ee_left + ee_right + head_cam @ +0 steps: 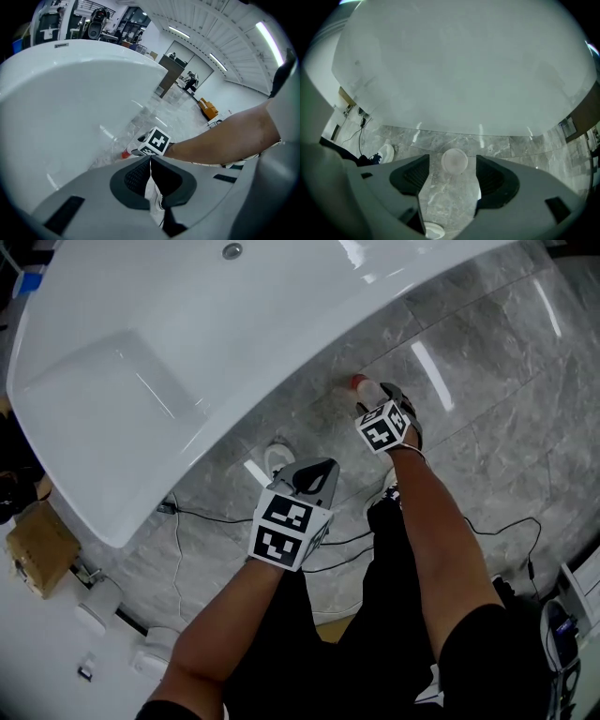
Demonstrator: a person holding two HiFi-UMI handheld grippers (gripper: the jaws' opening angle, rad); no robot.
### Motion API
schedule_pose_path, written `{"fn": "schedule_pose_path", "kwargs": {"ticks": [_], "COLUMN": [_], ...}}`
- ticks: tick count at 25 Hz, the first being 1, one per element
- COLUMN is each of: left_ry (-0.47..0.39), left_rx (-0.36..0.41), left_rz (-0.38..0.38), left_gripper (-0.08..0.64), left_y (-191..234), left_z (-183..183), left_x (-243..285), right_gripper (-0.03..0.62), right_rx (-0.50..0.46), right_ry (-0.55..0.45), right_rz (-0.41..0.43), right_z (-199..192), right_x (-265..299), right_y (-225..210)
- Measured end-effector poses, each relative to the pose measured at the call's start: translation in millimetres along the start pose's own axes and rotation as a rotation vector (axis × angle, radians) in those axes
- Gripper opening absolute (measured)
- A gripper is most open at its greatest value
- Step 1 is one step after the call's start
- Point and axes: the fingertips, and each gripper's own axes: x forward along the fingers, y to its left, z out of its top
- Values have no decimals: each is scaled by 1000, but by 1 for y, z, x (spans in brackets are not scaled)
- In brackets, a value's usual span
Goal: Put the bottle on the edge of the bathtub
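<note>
A clear bottle [368,390] with a red cap [358,382] lies on the grey marble floor beside the white bathtub [187,352]. My right gripper [382,401] is down at the bottle, open. In the right gripper view the bottle's round clear base [454,161] shows between the two spread pads [417,174], which do not press on it. My left gripper [322,468] hangs over the floor nearer to me, shut on nothing. The left gripper view shows its jaws [150,164] closed, and beyond them the right gripper's marker cube [155,142] and the red cap [125,153].
The tub's curved outer wall [454,70] rises just behind the bottle. A white shoe [278,457] and black cables [206,517] lie on the floor near my legs. A cardboard box [37,547] and small white fittings [98,604] sit at the left.
</note>
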Motion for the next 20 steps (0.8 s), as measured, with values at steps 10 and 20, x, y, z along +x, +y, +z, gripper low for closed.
{"fn": "schedule_pose_path", "kwargs": {"ticks": [10,20], "left_ry": [-62,-135], "left_rx": [-3,47], "left_rz": [48,107], "left_gripper": [17,17], "left_y": [-27,-76], "left_z": [28,78], "left_x": [-64,-145], "right_gripper": [290,288], "right_rx": [85,284], "right_ry": [-85,-308], "right_rz": [29,107], "right_z": [16,53], "right_x": [-138,-329], "right_y": [12,32]}}
